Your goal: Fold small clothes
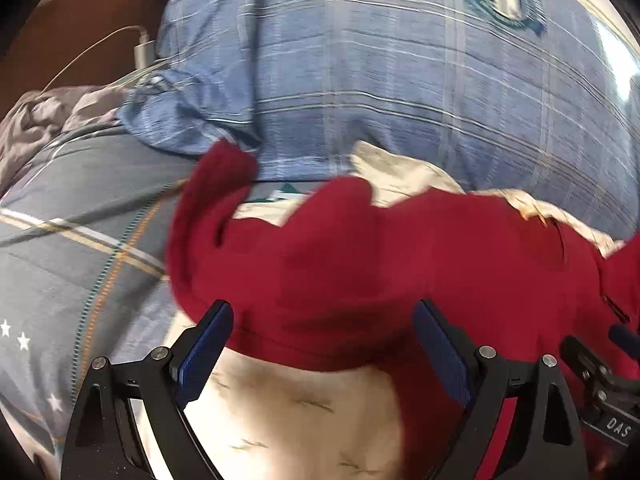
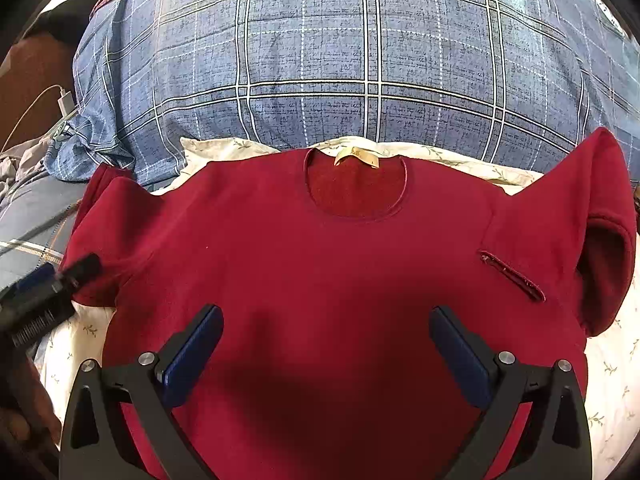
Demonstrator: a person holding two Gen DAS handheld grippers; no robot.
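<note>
Red shirt (image 2: 320,272) is the small thing to fold. It lies front up on a cream cloth with little leaves (image 2: 612,372). That cloth is spread on a bed, just in front of a big blue checked pillow (image 2: 360,60). I think the cloth is there to give the shirt a smooth, clean place to lie.

The shirt is spread out wide, with its round neck hole (image 2: 356,188) and small tag (image 2: 352,156) at the far side, by the pillow. One short sleeve (image 2: 600,232) sticks up at the right and the other sleeve (image 2: 100,248) lies at the left. A small slit pocket (image 2: 512,274) sits on the chest. A flat, open shirt like this is ready for its first fold, and no fold shows yet.

The right gripper (image 2: 326,344) hangs over the lower middle of the shirt. Its jaws are spread wide apart and hold nothing. I cannot tell if the tips touch the cloth.

The left gripper (image 1: 324,344) is at the shirt's left side, near the sleeve. Its jaws are also wide apart and hold nothing. The red edge lies between them in the left wrist view, which is blurry there. It looks placed to pinch that side, but that is only my guess.

A white charger and cable (image 2: 64,100) lie far off at the left.
</note>
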